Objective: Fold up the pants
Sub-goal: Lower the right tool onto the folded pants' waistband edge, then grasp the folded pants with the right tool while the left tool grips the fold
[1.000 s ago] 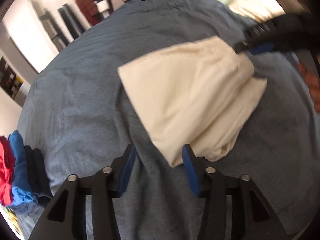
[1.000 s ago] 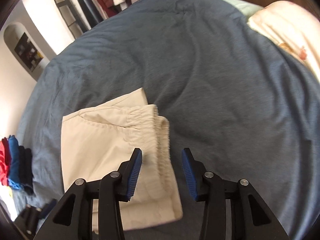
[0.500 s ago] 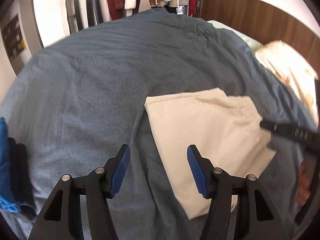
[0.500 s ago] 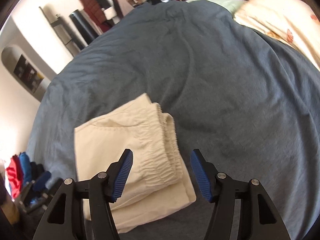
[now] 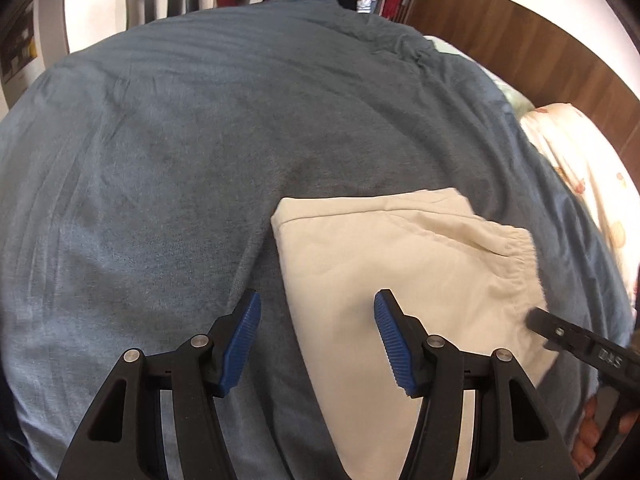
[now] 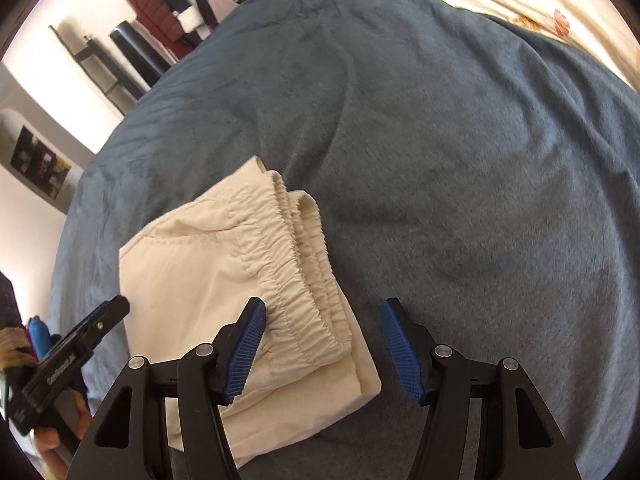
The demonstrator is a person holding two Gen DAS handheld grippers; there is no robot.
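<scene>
Cream pants (image 5: pixel 404 280) lie folded into a compact rectangle on the blue-grey bedspread (image 5: pixel 180 160). In the right wrist view the pants (image 6: pixel 208 280) show their elastic waistband (image 6: pixel 296 272) on top. My left gripper (image 5: pixel 316 340) is open and empty, held above the folded pants' left edge. My right gripper (image 6: pixel 322 348) is open and empty above the waistband corner. Each gripper's body shows at the edge of the other view: the right gripper's at the lower right, the left gripper's at the lower left.
A floral pillow (image 5: pixel 580 184) lies at the bed's right side. A wooden headboard (image 5: pixel 520 52) stands behind it. Hanging clothes (image 6: pixel 160 8) and a dark rack (image 6: pixel 104 68) stand by the far wall. A blue garment (image 6: pixel 38 332) shows at the left edge.
Both grippers have pulled back and up from the folded pants. The left wrist view has swung right, so the stack of red and blue clothes has left its frame. The pants lie still.
</scene>
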